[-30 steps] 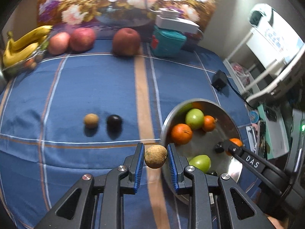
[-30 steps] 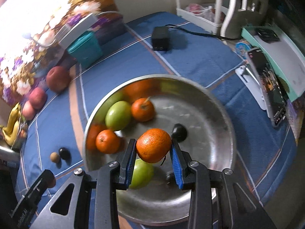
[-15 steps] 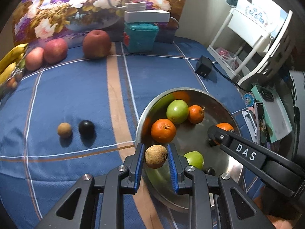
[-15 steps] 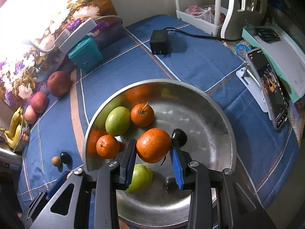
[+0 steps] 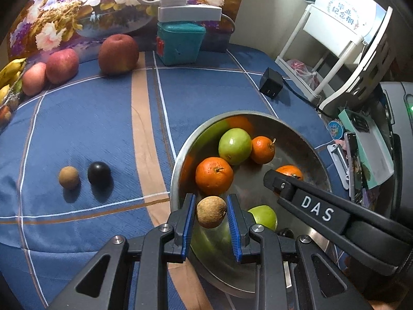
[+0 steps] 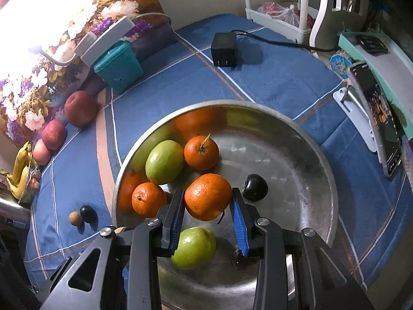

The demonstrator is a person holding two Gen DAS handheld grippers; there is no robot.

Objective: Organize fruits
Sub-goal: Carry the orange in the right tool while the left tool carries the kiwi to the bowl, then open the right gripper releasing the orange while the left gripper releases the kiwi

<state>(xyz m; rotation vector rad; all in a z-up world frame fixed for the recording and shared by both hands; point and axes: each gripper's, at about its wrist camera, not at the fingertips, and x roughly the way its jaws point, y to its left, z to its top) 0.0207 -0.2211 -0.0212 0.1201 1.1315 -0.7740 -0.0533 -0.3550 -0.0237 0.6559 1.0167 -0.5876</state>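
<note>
My left gripper point(image 5: 211, 213) is shut on a small brown fruit point(image 5: 211, 211), held over the near left rim of the steel bowl point(image 5: 178, 162). Over the bowl's inside point(image 6: 296, 155), my right gripper point(image 6: 206, 206) is shut on an orange point(image 6: 207, 196). Inside the bowl lie a green fruit point(image 6: 164, 161), two oranges point(image 6: 201, 152) point(image 6: 148, 199), a second green fruit point(image 6: 195, 246) and a small dark fruit point(image 6: 255, 187). On the blue cloth to the left sit another brown fruit point(image 5: 68, 177) and a dark fruit point(image 5: 99, 173).
Three red apples point(image 5: 118, 53) and bananas point(image 5: 9, 73) line the far left edge. A teal box point(image 5: 179, 44) with a power strip stands at the back, a black adapter point(image 5: 271, 82) with its cable to the right. A phone on a stand point(image 6: 376, 118) and a white rack point(image 5: 335, 41) flank the right side.
My left gripper has carried the brown fruit rightward and lower, from the cloth beside the bowl to over its rim. The right gripper with the orange has stayed in place.
</note>
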